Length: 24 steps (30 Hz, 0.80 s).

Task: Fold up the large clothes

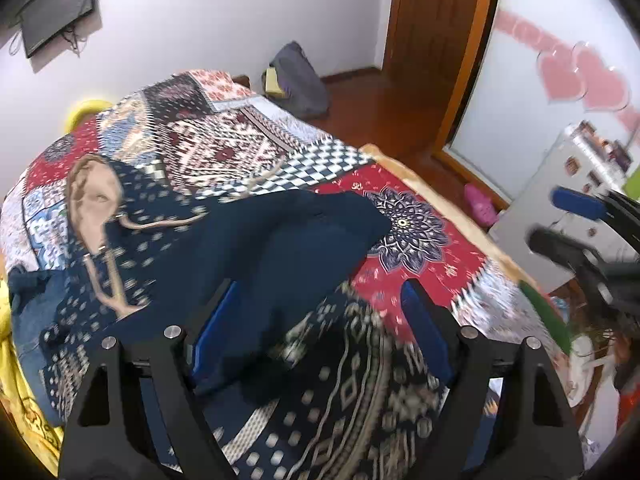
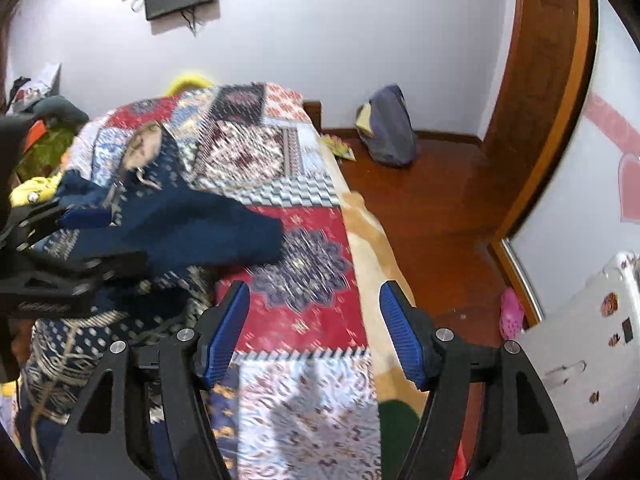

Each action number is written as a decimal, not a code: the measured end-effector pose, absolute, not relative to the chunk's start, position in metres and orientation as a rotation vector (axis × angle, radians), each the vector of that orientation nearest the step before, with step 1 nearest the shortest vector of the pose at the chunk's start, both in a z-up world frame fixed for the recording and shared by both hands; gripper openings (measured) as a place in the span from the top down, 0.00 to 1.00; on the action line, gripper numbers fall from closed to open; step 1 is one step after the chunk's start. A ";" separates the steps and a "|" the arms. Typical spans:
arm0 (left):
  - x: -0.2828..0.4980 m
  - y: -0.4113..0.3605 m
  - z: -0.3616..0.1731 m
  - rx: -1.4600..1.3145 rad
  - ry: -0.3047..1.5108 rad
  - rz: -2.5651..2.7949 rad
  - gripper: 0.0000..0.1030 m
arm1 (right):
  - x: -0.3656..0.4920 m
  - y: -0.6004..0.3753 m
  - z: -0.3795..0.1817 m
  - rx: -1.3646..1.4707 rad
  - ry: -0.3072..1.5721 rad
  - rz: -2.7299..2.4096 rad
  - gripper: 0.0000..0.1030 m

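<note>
A large navy hooded garment (image 1: pixel 224 248) with pale patterned bands and beige drawstrings lies spread on the patchwork bedspread (image 1: pixel 420 264). Its plain navy sleeve reaches right across the red patch. My left gripper (image 1: pixel 320 300) is open just above the garment's lower part, its jaws wide apart. My right gripper (image 2: pixel 314 300) is open and empty over the red patch of the bedspread (image 2: pixel 304 320), to the right of the garment (image 2: pixel 180 232). The left gripper also shows in the right wrist view (image 2: pixel 76 240), and the right gripper's fingers in the left wrist view (image 1: pixel 576 200).
The bed's right edge has a tan blanket (image 2: pixel 372 240) and drops to a wooden floor (image 2: pixel 440 200). A grey bag (image 2: pixel 388 132) leans on the far wall. A white cabinet (image 2: pixel 580 340) and pink slipper (image 2: pixel 510 314) stand right. Yellow cloth (image 1: pixel 24 392) lies left.
</note>
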<state>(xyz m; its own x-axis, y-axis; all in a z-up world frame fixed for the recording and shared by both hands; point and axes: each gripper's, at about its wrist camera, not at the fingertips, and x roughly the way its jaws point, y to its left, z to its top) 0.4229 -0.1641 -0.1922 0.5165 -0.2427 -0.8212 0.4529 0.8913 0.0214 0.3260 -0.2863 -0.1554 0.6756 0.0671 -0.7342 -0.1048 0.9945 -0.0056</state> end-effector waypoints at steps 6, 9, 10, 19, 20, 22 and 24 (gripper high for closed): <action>0.464 -0.203 -0.248 0.289 1.057 -0.443 0.27 | 0.331 -0.302 -0.183 -0.072 0.885 0.060 0.38; 0.472 -0.209 -0.269 0.327 1.074 -0.413 0.33 | 0.332 -0.305 -0.191 -0.082 0.906 0.059 0.38; 0.473 -0.210 -0.272 0.341 1.056 -0.399 0.34 | 0.332 -0.307 -0.192 -0.083 0.909 0.061 0.38; 0.472 -0.184 -0.243 0.262 0.913 -0.306 0.91 | 0.324 -0.303 -0.185 -0.104 0.892 0.073 0.38; 0.467 -0.177 -0.231 0.232 0.889 -0.316 0.91 | 0.321 -0.302 -0.182 -0.102 0.885 0.079 0.38; 0.459 -0.166 -0.208 0.192 0.838 -0.329 0.91 | 0.318 -0.300 -0.178 -0.101 0.878 0.084 0.38; 0.449 -0.153 -0.184 0.162 0.785 -0.333 0.91 | 0.316 -0.296 -0.173 -0.101 0.875 0.089 0.38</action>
